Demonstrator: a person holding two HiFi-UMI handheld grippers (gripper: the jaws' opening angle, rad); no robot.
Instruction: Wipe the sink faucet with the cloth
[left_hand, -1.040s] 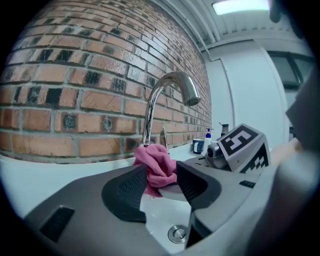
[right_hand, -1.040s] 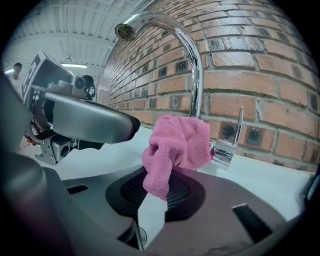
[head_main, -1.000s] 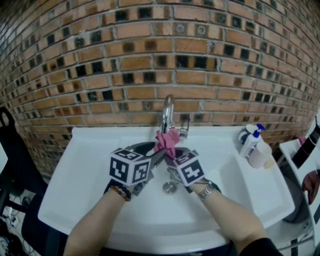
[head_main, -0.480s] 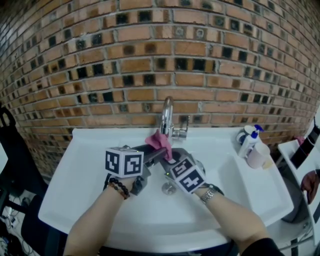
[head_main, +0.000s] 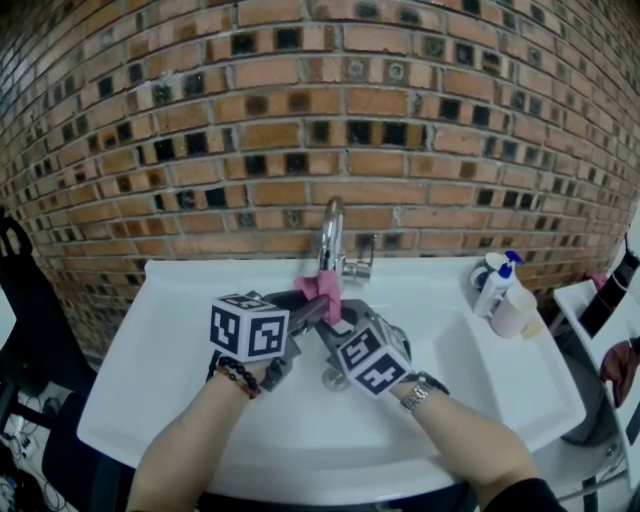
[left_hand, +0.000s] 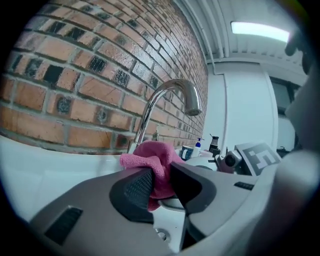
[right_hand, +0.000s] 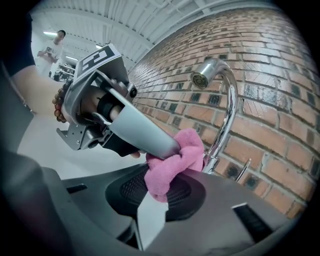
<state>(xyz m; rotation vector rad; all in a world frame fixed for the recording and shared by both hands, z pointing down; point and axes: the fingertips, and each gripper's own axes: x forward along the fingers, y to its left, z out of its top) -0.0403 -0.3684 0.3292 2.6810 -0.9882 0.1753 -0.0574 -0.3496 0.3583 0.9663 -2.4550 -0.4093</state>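
A pink cloth (head_main: 325, 290) is bunched at the foot of the chrome faucet (head_main: 332, 235), over the white sink (head_main: 170, 350). My left gripper (head_main: 316, 308) reaches in from the left. Its jaws are closing, and the cloth (left_hand: 152, 162) is squeezed between its two pads (left_hand: 139, 186). My right gripper (head_main: 336, 318) comes from the lower right and is shut on the lower fold of the same cloth (right_hand: 175, 162). In the right gripper view the left gripper's finger (right_hand: 150, 135) lies across the cloth, with the faucet (right_hand: 225, 100) just behind. The spout (left_hand: 165, 95) arches above.
A brick wall (head_main: 200, 120) rises straight behind the sink. A pump bottle (head_main: 497, 285) and a pale cup (head_main: 517, 312) stand on the sink's right ledge. The drain (head_main: 335, 378) lies under my right gripper. A black chair (head_main: 20, 300) is at the left.
The left jaws stood wide around the cloth and have closed onto it. The right gripper has rolled and shifted slightly. The cloth stays at the faucet's foot.
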